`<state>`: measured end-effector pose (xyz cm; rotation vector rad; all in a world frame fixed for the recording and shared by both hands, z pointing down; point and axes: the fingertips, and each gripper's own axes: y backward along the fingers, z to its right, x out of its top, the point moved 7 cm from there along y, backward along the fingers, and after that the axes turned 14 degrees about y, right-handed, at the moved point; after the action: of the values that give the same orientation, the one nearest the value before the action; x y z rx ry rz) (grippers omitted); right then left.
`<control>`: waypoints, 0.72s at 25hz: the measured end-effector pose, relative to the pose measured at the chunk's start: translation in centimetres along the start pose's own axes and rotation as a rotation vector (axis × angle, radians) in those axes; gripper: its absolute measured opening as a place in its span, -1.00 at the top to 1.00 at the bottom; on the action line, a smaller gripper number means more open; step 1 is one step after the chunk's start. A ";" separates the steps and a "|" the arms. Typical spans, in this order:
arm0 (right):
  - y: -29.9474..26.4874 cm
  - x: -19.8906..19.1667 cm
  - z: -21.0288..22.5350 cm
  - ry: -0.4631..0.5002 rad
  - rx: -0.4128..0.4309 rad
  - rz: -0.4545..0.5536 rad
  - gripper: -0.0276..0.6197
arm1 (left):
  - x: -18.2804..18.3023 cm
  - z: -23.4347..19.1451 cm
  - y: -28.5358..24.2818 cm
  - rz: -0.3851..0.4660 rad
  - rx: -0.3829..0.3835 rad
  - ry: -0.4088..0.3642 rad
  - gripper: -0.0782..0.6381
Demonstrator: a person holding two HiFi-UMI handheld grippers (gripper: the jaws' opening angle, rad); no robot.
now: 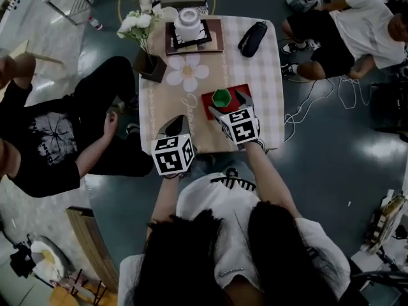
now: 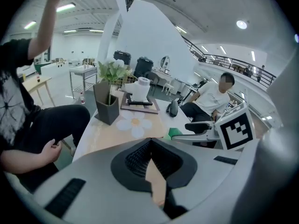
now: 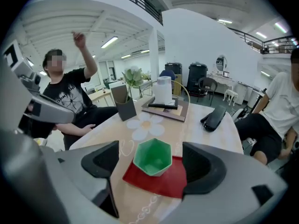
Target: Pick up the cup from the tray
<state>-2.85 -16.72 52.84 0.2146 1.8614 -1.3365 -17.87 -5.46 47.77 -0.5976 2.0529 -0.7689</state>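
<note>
A green hexagonal cup [image 1: 221,97] stands upright on a red tray [image 1: 207,102] near the table's front right. In the right gripper view the cup [image 3: 153,157] sits between the jaws on the tray [image 3: 161,183], and the pads stand apart from its sides. My right gripper [image 1: 228,107] is open around the cup. My left gripper [image 1: 175,127] hovers over the table's front edge, left of the tray, with its jaws shut on nothing [image 2: 149,146]. A bit of the cup [image 2: 175,132] shows beside the right gripper in the left gripper view.
A dark vase of white flowers [image 1: 148,59] stands at the table's left edge beside a flower-shaped mat [image 1: 187,72]. At the back are a brown board with a white pot [image 1: 190,25] and a black pouch [image 1: 252,38]. One person [image 1: 57,132] sits left, another [image 1: 357,30] at the back right.
</note>
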 end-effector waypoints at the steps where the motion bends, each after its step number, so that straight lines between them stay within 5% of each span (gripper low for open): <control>1: -0.8 -0.1 0.2 -0.002 -0.002 -0.026 -0.34 | 0.3 -0.3 -0.4 -0.010 -0.001 -0.007 0.76; 11: -4.6 -1.3 0.2 0.024 0.012 -0.224 -0.26 | 1.4 -2.4 -2.2 -0.077 0.001 -0.023 0.76; 12: -4.5 -1.3 0.2 0.030 0.007 -0.231 -0.12 | 1.4 -2.6 -2.3 -0.081 0.002 -0.020 0.76; 18: -3.8 -1.2 0.3 0.019 0.002 -0.207 -0.11 | 1.1 -3.0 -2.6 -0.094 -0.003 -0.022 0.76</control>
<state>-3.99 -18.22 56.33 0.0360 1.9396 -1.4791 -20.56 -7.07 50.36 -0.7051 2.0172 -0.8104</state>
